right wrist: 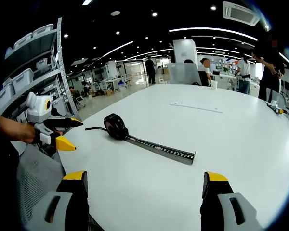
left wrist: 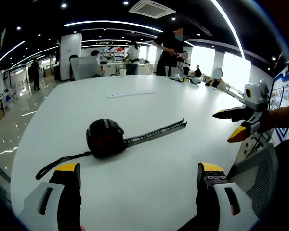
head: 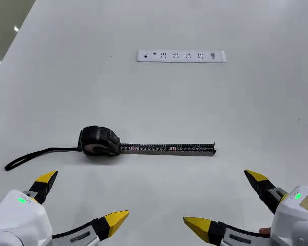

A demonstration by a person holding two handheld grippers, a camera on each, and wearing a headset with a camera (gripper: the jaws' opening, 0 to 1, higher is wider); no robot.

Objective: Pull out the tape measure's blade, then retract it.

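A black tape measure (head: 98, 141) lies on the white table (head: 143, 92) with its blade (head: 167, 148) drawn out to the right and a black wrist strap (head: 33, 156) trailing left. The case (left wrist: 105, 137) and blade (left wrist: 156, 132) sit ahead of my left gripper (head: 80, 197), which is open near the table's front edge with nothing between its yellow-tipped fingers. My right gripper (head: 226, 200) is open too, below the blade's hooked end (head: 213, 149). From the right gripper view the case (right wrist: 115, 126) and blade (right wrist: 161, 149) lie ahead of the wide jaws.
A white power strip (head: 181, 56) lies flat toward the far side of the table. Several people stand by desks beyond the table in both gripper views. Shelving with bins (right wrist: 19, 72) stands to one side.
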